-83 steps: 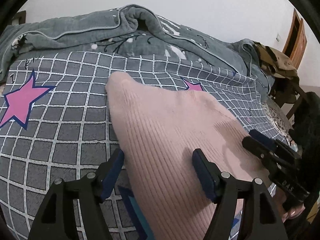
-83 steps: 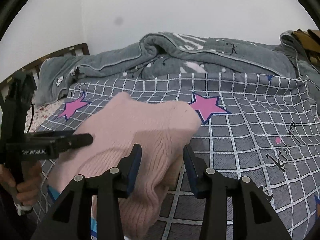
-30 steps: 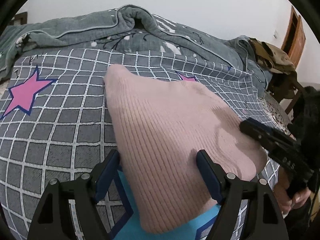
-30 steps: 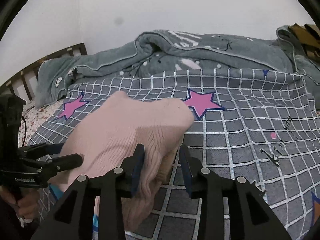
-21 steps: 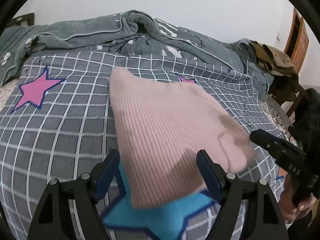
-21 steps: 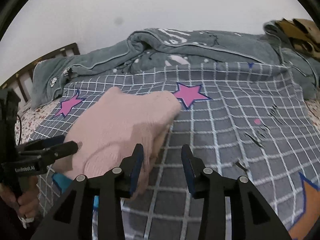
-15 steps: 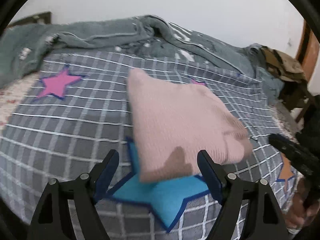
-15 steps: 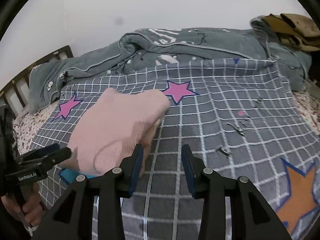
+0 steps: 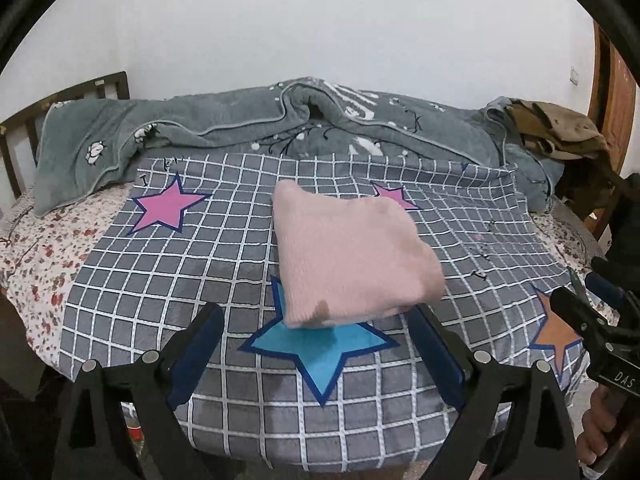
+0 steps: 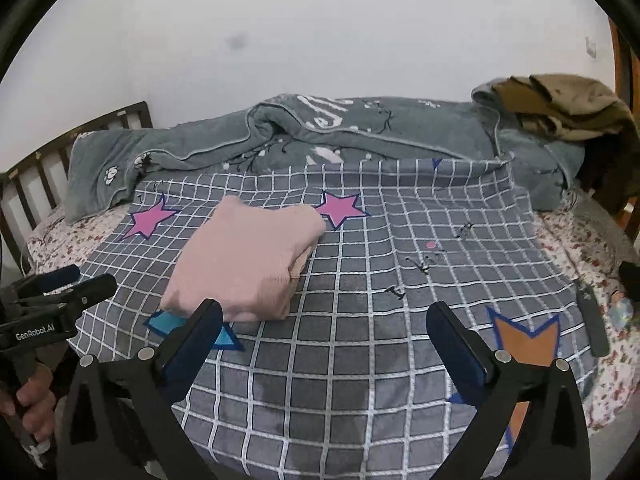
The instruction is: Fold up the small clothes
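The pink sweater lies folded into a compact block on the checked sheet, its near edge over the blue star, with nothing holding it. The left gripper and right gripper have both just been opening and now stand wide apart and empty, clear of the cloth. To finish well, I judge both should back straight off without brushing the stacked edges, since 1 snag would undo the fold.

Bed with grey checked star-print sheet, folded pink sweater on it, rumpled grey blanket behind.
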The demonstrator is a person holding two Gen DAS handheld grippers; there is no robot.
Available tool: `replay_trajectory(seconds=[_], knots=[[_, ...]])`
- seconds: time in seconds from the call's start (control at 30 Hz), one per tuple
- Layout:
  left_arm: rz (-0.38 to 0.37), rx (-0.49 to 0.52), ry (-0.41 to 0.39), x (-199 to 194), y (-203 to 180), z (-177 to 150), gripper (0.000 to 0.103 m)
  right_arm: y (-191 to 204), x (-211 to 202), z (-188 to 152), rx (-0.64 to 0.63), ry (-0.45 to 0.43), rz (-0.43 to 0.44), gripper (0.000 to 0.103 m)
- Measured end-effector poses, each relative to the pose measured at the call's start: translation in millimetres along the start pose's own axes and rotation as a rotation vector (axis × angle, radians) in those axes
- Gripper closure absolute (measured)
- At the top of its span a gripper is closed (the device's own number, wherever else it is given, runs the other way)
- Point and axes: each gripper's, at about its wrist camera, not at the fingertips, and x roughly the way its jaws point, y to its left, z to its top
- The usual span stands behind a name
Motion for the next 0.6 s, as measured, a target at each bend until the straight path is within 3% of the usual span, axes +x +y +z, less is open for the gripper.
replay_trajectory(seconds=[0.23,0.6], knots=[[0.006,0.009,-0.028,-22,-10,-2,0.008,-1,-25,-2,0.01,-0.015,-0.007,0.001],[0.005,-0.003,-0.033,-30,-10,-4,0.007,0,-30,-7,-0.001,-0.011,-0.008,0.001]])
